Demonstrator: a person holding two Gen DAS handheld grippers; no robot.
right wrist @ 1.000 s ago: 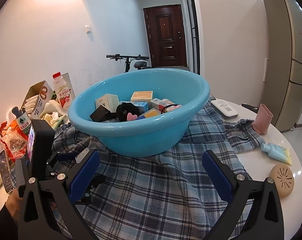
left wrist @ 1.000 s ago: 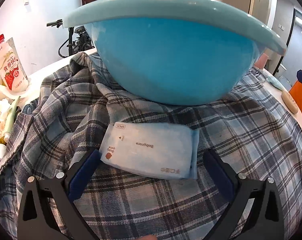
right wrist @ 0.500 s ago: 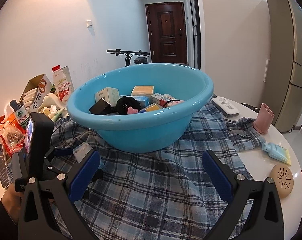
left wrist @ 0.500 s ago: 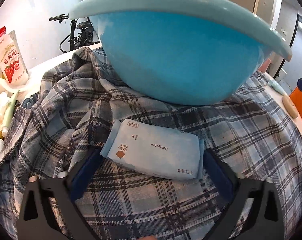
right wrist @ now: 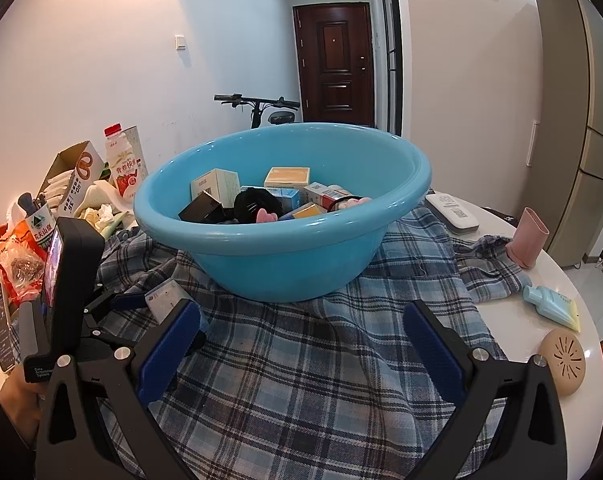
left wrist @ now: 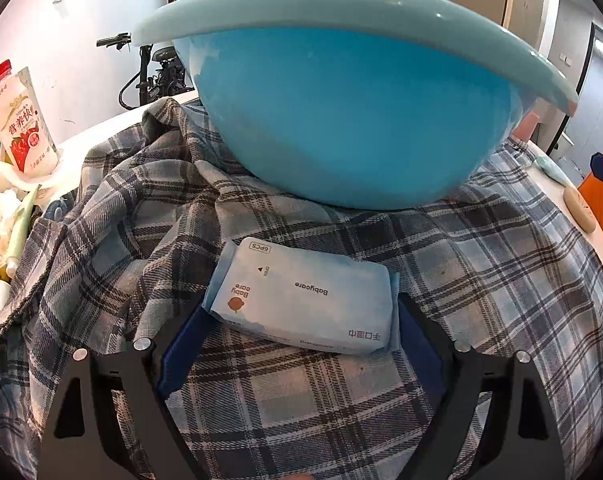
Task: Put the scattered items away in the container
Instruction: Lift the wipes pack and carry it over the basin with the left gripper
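now centred between the jaws of the left gripper (left wrist: 299, 344): wipes pack (left wrist: 305, 298), flat on the plaid shirt (left wrist: 481, 280), just near of the blue basin (left wrist: 341, 120) and not touching it. long axis running left to right, straight across the gap, so each short end faces one blue pad. jaws wide, pads flanking the pack's near corners; whether already in contact cannot be told. judged the nearer tool by far for this pick. seen from the right wrist view, same pack (right wrist: 163, 300) at the far left, tilted up beside the left tool's fingers.

right gripper (right wrist: 297, 344) hovering over bare plaid near the basin (right wrist: 281, 240), jaws wide and empty.

soft, wrinkled cloth under the pack, likely to bunch if the pads drag. basin sitting on that shirt atop a white round counter (right wrist: 513, 320), already holding boxes and a black hair tie. off to the right on the counter: pink cup (right wrist: 527, 238), green tube (right wrist: 553, 307), remote (right wrist: 451, 212). left side crowded with a milk bottle (left wrist: 19, 120) and snack bags.
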